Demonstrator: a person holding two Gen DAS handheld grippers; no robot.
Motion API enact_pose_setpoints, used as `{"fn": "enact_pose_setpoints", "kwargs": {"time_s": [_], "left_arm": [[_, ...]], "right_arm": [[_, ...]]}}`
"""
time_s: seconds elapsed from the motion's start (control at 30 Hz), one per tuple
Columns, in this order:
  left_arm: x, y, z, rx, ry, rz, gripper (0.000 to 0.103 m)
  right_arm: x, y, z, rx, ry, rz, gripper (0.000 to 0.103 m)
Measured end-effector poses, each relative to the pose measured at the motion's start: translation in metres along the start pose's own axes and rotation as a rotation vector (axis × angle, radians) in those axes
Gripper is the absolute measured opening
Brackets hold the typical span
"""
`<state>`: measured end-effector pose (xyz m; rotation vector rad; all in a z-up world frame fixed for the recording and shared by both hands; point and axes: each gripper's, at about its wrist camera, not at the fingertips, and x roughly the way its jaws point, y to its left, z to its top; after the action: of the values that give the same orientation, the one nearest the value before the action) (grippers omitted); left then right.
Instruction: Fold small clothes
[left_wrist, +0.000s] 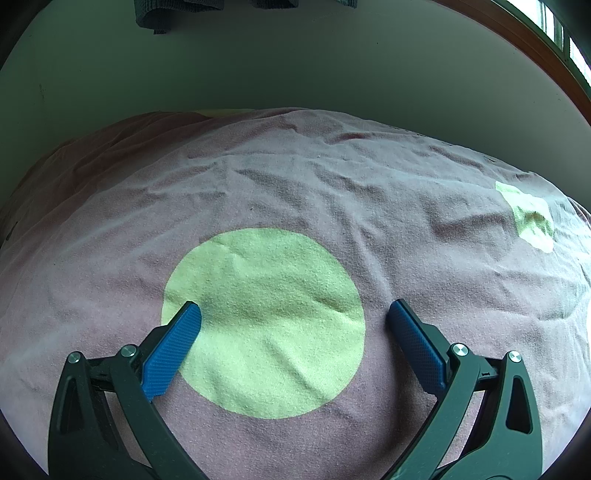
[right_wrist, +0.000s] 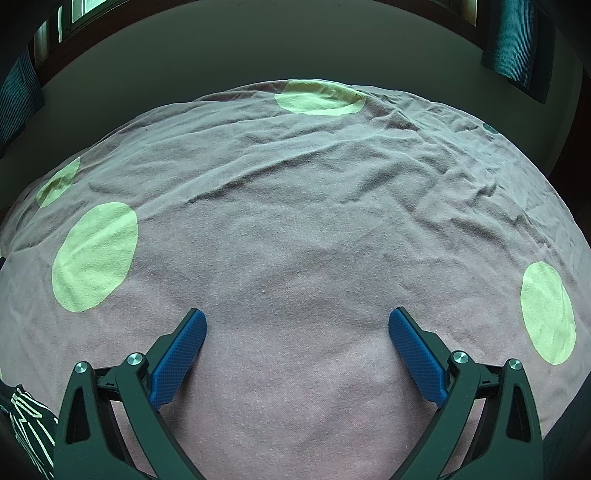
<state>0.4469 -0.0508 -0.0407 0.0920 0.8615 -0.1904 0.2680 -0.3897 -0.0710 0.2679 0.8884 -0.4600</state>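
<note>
My left gripper (left_wrist: 293, 314) is spread wide with nothing between its blue pads (left_wrist: 173, 350), low over the pink garment (left_wrist: 295, 192). I take the big yellow-green dot (left_wrist: 264, 321) on that cloth as my landmark: the left pad overlaps the dot's near-left edge, and the right pad sits just outside its right edge. A second, crumpled dot (left_wrist: 528, 218) lies well away to the far right of it. My right gripper (right_wrist: 297, 317) is also spread wide and empty, its pads (right_wrist: 177, 358) over plain pink cloth (right_wrist: 295, 229); from here the large dot (right_wrist: 94, 256) lies up and to the left of the fingers. The garment is spread out, wrinkled, on a pale table (left_wrist: 295, 74), covering most of both views. A dark striped fabric (right_wrist: 26, 424) shows at the near-left corner.
</note>
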Motion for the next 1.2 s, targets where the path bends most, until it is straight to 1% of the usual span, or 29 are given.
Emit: {"fn": "enact_pose_setpoints", "kwargs": {"time_s": [1.2], "left_arm": [[0.0005,0.0002,-0.0001,0.002,0.001,0.0,0.101]], "right_arm": [[-0.0011,0.0,-0.0001,0.001,-0.001,-0.003,0.099]]}}
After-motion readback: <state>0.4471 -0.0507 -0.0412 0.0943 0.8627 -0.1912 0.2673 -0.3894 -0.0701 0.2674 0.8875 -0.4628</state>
